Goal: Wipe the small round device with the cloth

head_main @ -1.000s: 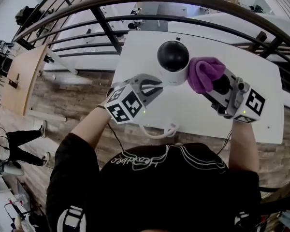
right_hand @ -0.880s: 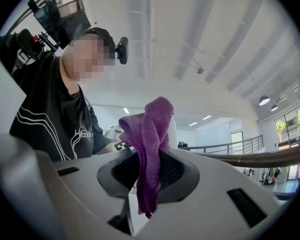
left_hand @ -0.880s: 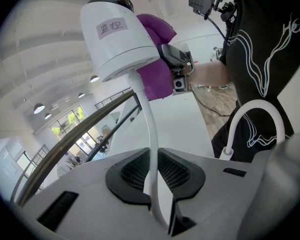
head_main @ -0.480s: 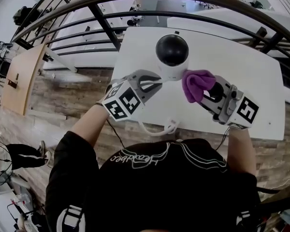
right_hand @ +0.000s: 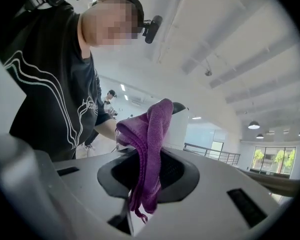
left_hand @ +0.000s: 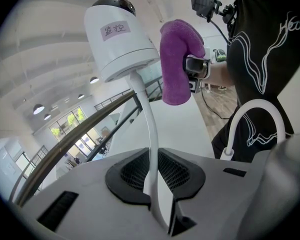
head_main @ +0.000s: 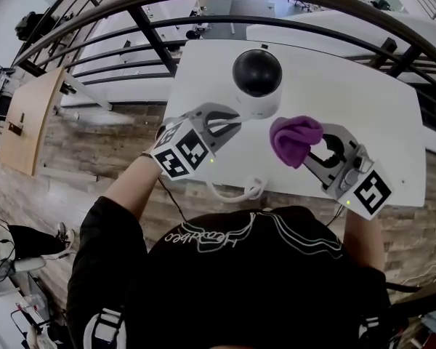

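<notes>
Right tool (right_hand: 140,184) grips cloth (right_hand: 152,129), half-hiding device (right_hand: 181,124)

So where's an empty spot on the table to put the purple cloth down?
The table is bare right of the round device, out to its right edge. A narrower bare strip runs left of it. It's crowded at the near edge: the white cable, the left tool and the right tool with the cloth.

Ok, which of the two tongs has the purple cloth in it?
The right tongs: their jaws are shut on the bunched purple cloth. The left tongs pinch the dome camera's white cable instead.
</notes>
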